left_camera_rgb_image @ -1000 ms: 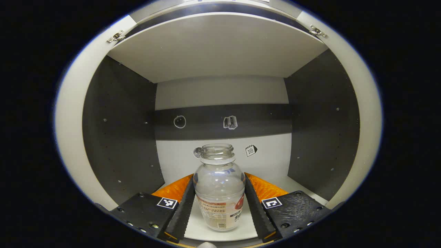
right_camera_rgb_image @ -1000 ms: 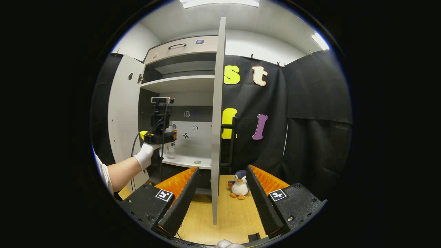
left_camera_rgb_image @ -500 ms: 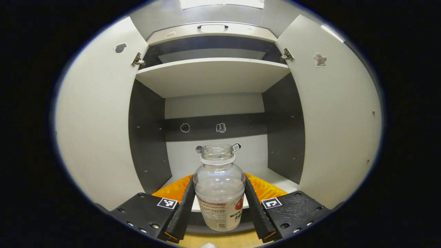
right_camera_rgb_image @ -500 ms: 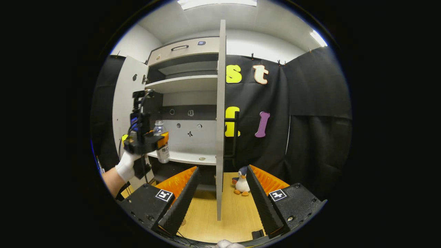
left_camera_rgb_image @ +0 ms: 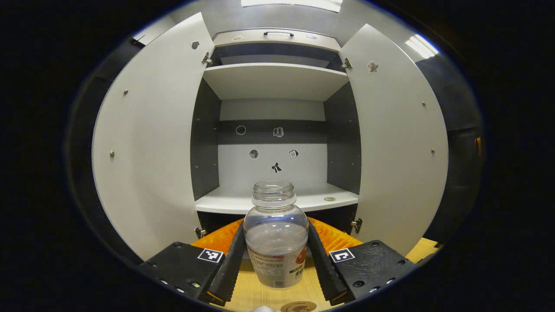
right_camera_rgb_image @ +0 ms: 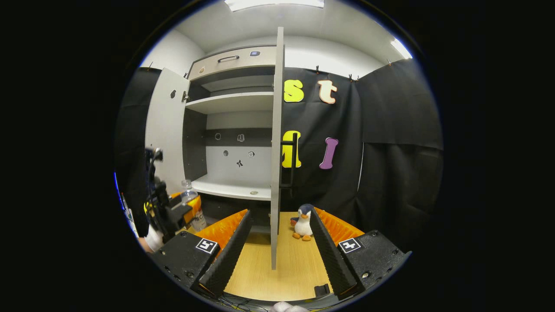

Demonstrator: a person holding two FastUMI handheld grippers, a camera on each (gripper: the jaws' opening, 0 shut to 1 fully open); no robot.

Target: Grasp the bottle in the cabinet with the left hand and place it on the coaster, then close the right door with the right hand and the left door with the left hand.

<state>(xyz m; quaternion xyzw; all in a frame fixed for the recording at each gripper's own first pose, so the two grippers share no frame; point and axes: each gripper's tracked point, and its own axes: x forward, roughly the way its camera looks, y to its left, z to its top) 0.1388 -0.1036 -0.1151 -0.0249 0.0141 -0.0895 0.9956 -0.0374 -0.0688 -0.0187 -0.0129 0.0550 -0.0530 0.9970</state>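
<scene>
1. Both cabinet doors stand wide open: left door (left_camera_rgb_image: 147, 143), right door (left_camera_rgb_image: 399, 143). The opening between them is unobstructed.
2. The lower shelf (left_camera_rgb_image: 243, 203) is bare apart from one small round item (left_camera_rgb_image: 329, 199) near its right front edge.
3. In the right gripper view, the right door (right_camera_rgb_image: 275, 147) stands edge-on between the right claw's (right_camera_rgb_image: 277, 242) fingers.
4. A toy penguin (right_camera_rgb_image: 302, 222) sits on the desk (right_camera_rgb_image: 295, 268), right of that door.

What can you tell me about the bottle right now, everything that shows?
The clear, rounded plastic bottle is uncapped, with a threaded open neck and a printed label round its lower half. It looks empty. It stands upright, clamped at its sides between the two fingers of the left tool, out in front of the open white cabinet, above the wooden tabletop. The right gripper view shows it low at the left.
</scene>
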